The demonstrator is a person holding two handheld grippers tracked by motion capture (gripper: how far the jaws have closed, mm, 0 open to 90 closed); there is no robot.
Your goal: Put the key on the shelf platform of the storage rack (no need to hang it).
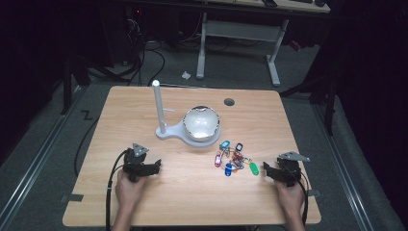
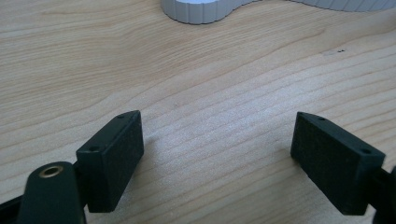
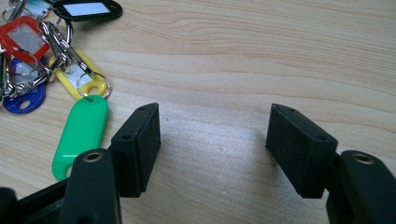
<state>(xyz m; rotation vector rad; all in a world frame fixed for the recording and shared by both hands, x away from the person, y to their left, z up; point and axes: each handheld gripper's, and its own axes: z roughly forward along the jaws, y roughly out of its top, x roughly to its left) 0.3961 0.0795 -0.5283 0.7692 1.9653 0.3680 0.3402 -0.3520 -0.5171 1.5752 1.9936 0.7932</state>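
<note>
A pale wood-grain worktop [image 1: 192, 192] carries a white ribbed plastic stand [image 1: 169, 131] with an upright post [image 1: 157, 103] and a shiny round bowl [image 1: 202, 123]. A tangle of oblong plastic key tags [image 1: 234, 161] on metal rings lies near the right-hand side, just beside the right tool [image 1: 266, 168]; its matte black jaws stand apart over bare wood, the green tag [image 3: 81, 134] alongside. The left tool [image 1: 156, 166] is likewise released, its blocky jaws wide.

one bowl [image 1: 202, 121], two grippers [image 1: 156, 168], several key tags [image 1: 235, 161]
</note>
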